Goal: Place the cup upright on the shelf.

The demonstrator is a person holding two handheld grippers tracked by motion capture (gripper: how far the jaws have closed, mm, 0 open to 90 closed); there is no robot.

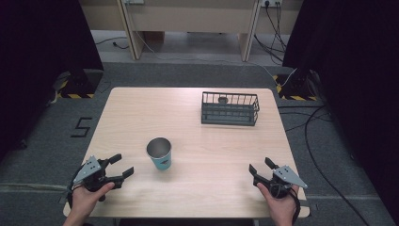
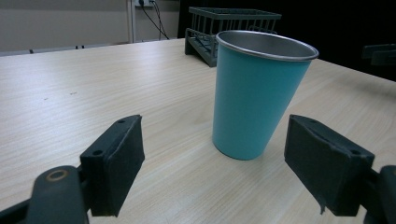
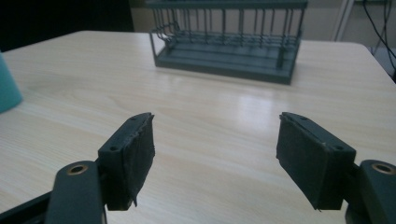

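Cup (image 1: 159,153) between open tongs (image 1: 121,165)

The cup (image 3: 8,88) is getting chopped off by the left edge in the right gripper view, and something small and dark is sitting inside the wire basket (image 1: 230,108), too tiny to identify.

Looks like a lab or recording room: single light-wood table (image 1: 141,117) on grey carpet floor (image 1: 188,73), black curtains (image 1: 42,37) hung both sides, hazard-striped stand bases (image 1: 75,89), loose cables (image 1: 315,141) across floor, wall sockets (image 1: 270,3), tape marking (image 1: 81,127) on carpet.
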